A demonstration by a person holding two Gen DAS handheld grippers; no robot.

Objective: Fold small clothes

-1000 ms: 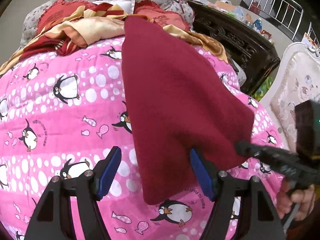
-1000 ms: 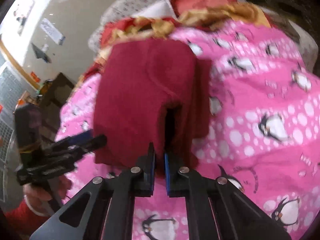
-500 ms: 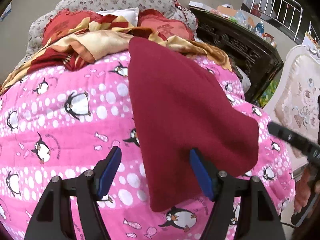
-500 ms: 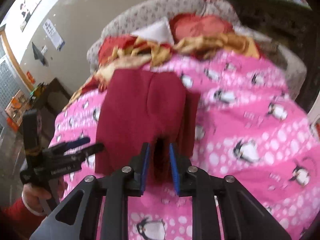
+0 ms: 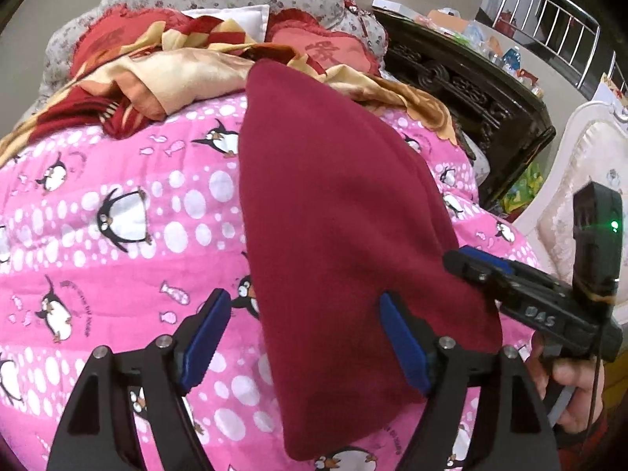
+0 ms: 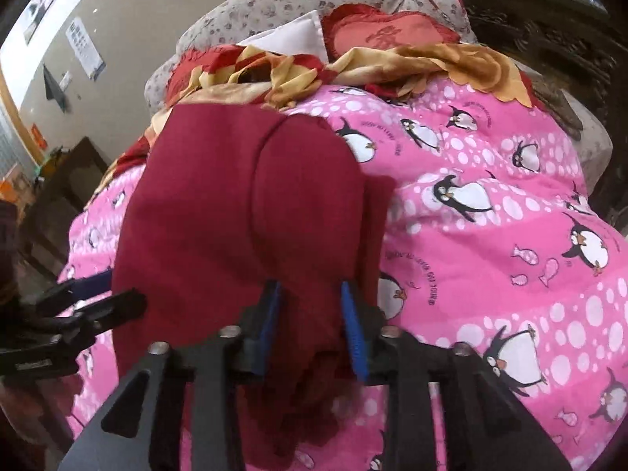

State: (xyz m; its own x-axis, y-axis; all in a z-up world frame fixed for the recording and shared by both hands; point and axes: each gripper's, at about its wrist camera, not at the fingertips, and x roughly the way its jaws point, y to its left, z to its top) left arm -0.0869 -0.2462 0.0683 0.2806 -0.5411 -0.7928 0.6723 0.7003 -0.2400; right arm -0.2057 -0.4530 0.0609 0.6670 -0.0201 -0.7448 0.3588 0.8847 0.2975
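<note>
A dark red garment [image 5: 337, 212] lies folded on a pink penguin-print quilt [image 5: 117, 235]. It also shows in the right wrist view [image 6: 243, 212]. My left gripper [image 5: 302, 337] is open, its blue pads on either side of the garment's near left edge, holding nothing. My right gripper [image 6: 310, 314] is open with the garment's near right corner lying loosely between its pads. The right gripper shows in the left wrist view [image 5: 471, 263] at the garment's right edge.
Crumpled red and gold bedding [image 5: 165, 74] and pillows [image 5: 325, 47] lie at the far end of the bed. A dark carved cabinet [image 5: 482, 94] and a white upholstered chair [image 5: 581, 165] stand to the right.
My right gripper has opened and let go of the garment's corner. The garment has settled onto the quilt. My left gripper stayed open.
</note>
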